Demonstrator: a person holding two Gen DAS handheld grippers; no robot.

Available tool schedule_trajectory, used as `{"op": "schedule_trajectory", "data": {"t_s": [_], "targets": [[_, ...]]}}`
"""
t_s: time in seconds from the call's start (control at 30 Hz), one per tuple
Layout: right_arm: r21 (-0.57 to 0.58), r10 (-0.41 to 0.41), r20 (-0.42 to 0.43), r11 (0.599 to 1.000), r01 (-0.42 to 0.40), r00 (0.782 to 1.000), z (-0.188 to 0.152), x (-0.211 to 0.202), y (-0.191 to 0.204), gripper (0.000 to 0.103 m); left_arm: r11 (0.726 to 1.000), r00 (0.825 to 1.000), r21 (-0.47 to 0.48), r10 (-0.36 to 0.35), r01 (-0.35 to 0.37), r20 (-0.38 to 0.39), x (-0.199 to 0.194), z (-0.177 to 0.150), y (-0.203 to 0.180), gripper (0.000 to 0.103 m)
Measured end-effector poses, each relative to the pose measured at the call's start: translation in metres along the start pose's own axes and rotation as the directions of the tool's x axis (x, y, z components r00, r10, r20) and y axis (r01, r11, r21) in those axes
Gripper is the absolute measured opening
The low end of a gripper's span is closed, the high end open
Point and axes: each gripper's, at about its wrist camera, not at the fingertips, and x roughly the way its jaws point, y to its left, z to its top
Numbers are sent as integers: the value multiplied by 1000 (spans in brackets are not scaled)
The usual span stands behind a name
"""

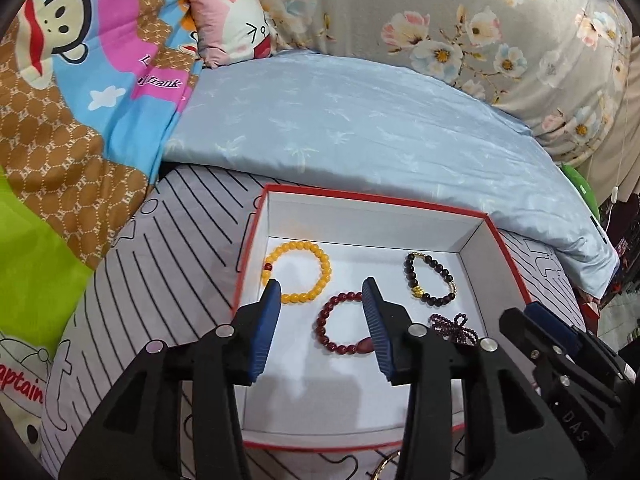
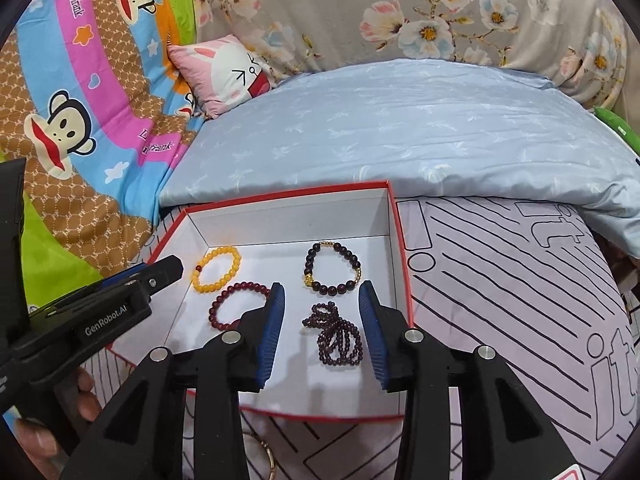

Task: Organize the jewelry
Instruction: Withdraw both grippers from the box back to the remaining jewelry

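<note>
Four pieces of jewelry are lying on the white floor of a red-edged box (image 1: pixel 476 216) that is sitting on a striped sheet (image 2: pixel 500 280) on the bed. The yellow bracelet (image 1: pixel 297 273) is lying at the far left, the dark bracelet (image 1: pixel 430 279) with a gold charm at the far right, the red bracelet (image 1: pixel 342 328) in the near middle, and the purple strand (image 2: pixel 338 334) is lying bunched at the near right.

The left hand-held gripper (image 1: pixel 322 294) is tilting down into the box from the near side, its blue pads standing apart with nothing pressed between them. The red bracelet is lying below and between them, its right side hidden behind the right pad; the left pad's tip is overlapping the near left edge of the yellow bracelet in this view, though contact cannot be told.

The right hand-held gripper (image 2: pixel 322 296) is angling down likewise, just to the right of the left one, its pads also apart and gripping nothing. The purple strand is lying loose between them on the box floor, clear of both pads. The dark bracelet is lying just beyond the pad tips, and the red bracelet is partly hidden behind the left pad.

In the right wrist view a hand (image 2: pixel 36 432) is wrapping around the left gripper's handle at the near left. A thin gold ring-shaped piece (image 2: pixel 269 458) is lying on the sheet outside the box's near edge. Beyond the box are lying a pale blue quilt (image 1: pixel 360 120), a cartoon blanket (image 1: pixel 80 100) at the left, a pink pillow (image 2: pixel 228 72) and a floral cover (image 2: pixel 400 12).
</note>
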Motion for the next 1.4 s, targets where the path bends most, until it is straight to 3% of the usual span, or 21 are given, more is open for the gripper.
{"op": "schedule_trajectory", "data": {"t_s": [0.17, 0.27, 0.4, 0.73, 0.97, 1.4], "targets": [[-13, -6, 17, 1000, 6, 1000, -14, -26, 2, 40, 1000, 1000, -5, 8, -8, 10, -23, -12, 10, 40], [-24, -15, 13, 1000, 16, 1000, -30, -40, 5, 41, 999, 999, 2, 32, -32, 22, -42, -28, 16, 48], [-30, -26, -3, 999, 26, 1000, -57, -57, 8, 41, 999, 999, 1, 35, -35, 14, -59, -50, 24, 49], [-8, -38, -64, 999, 37, 997, -123, -81, 7, 41, 997, 997, 36, 69, -67, -39, -92, -132, 34, 51], [17, -39, -116, 999, 41, 992, -158, -86, 4, 41, 998, 995, 32, 54, -51, -78, -101, -172, 37, 53], [-5, -17, -119, 1000, 16, 993, -172, -89, 24, 41, 999, 994, 17, 49, -48, -94, -102, -187, 40, 55]]}}
